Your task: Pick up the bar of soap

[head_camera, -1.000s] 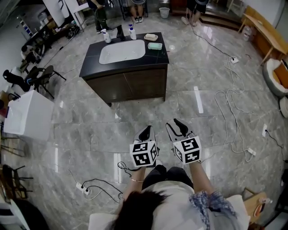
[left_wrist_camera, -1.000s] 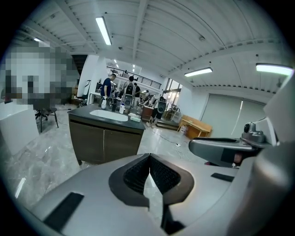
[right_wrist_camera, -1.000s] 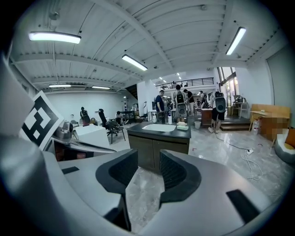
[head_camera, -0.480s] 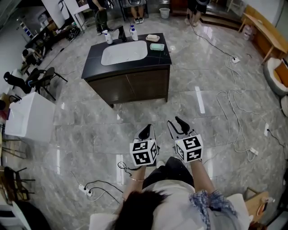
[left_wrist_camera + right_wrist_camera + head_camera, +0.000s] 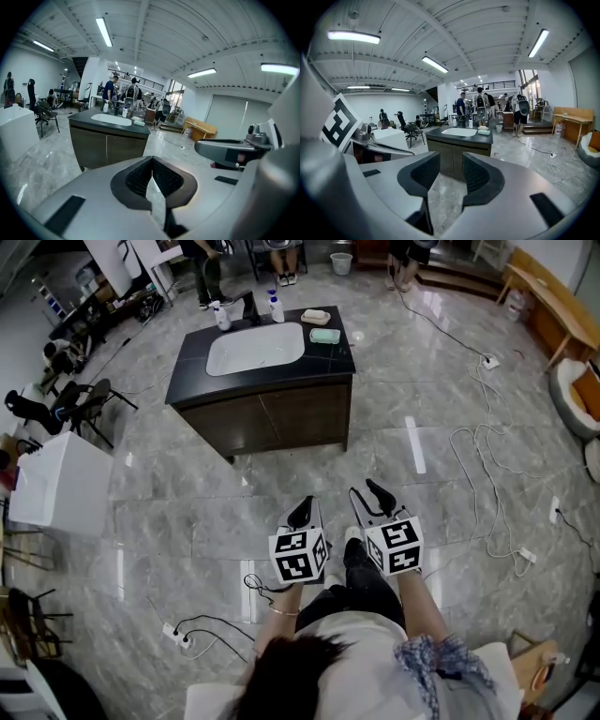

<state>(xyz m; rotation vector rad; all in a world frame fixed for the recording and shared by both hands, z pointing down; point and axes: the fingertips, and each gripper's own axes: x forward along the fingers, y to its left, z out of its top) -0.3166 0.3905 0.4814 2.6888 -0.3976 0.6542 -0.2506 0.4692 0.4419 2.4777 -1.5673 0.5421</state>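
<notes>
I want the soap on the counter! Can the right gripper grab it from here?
Probably not yet: the right gripper hangs open over the floor, well short of the vanity holding the soap. Nothing blocks the way.

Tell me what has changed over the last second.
Very little. The person's leg has swung forward between the grippers, and a shoe now shows. Nothing was taken hold of or let go. The left gripper stayed shut, the right gripper open, both empty. Things on the counter lie as before.

Side by side, angled down.
My left gripper point(image 5: 302, 513) looks shut; my right gripper point(image 5: 367, 494) has its jaws apart, empty.
</notes>
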